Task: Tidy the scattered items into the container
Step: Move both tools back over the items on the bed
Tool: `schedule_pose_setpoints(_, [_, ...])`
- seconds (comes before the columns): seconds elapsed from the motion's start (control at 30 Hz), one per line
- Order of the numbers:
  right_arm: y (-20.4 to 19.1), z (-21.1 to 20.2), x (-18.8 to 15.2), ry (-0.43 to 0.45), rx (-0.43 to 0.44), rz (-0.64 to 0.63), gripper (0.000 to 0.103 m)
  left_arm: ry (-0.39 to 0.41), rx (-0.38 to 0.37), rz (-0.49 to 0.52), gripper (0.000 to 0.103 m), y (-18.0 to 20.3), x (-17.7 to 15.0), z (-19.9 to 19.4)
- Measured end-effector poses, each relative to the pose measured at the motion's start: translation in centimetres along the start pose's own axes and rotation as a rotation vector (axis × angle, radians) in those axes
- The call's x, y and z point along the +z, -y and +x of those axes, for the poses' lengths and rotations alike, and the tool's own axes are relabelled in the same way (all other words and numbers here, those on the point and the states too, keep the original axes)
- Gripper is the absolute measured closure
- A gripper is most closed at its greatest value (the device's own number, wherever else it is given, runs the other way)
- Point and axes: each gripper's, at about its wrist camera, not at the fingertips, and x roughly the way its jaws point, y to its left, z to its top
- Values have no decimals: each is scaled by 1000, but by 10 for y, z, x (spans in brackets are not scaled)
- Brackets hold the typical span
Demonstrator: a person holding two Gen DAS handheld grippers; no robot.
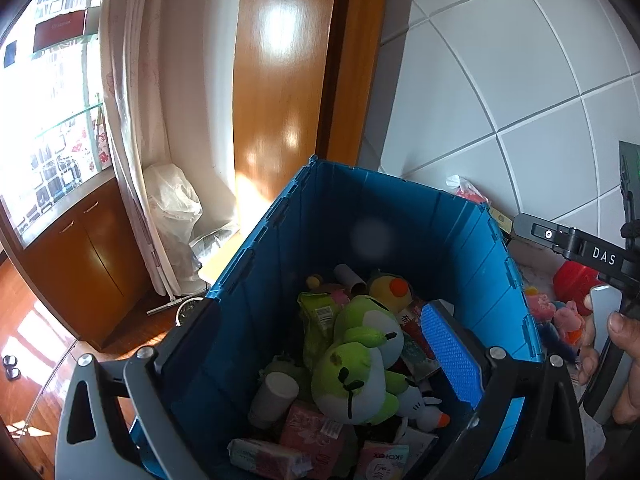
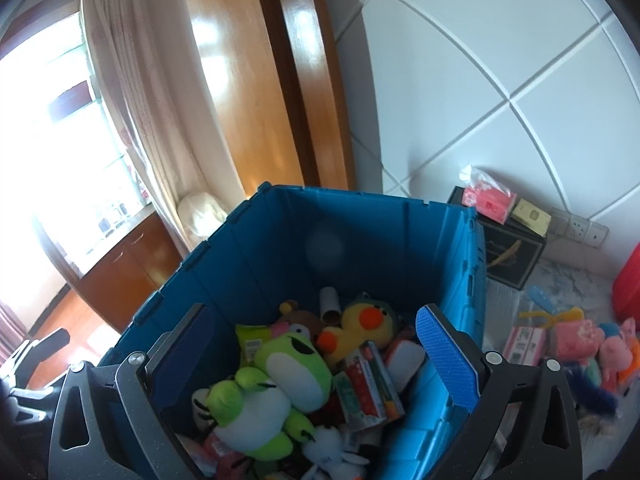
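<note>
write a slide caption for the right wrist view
Open right gripper above the blue bin of plush toys, more items left outside it.

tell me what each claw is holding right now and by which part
Nothing. Both the left claw and right claw hang open over the blue bin, pads touching no toy.

White letters "DAS" stand on the black gripper arm [image 1: 600,258] at right. A tissue pack [image 1: 382,460] reads "KOI-EX", upside down.
</note>
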Motion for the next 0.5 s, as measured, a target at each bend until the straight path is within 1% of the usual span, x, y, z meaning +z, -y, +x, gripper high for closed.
schedule_pose_setpoints(0.3, [26,-33,-22,19,1,25,0,16,-47,72,2,55,-7,-11])
schedule_pose_setpoints(0.4, [44,-48,-29,30,-8,52,0,-5,-68,91,2,76,-13,-12])
schedule_pose_setpoints(0.5, [67,-64,-35,45,-19,82,0,-18,-93,133,2,105,-17,-15])
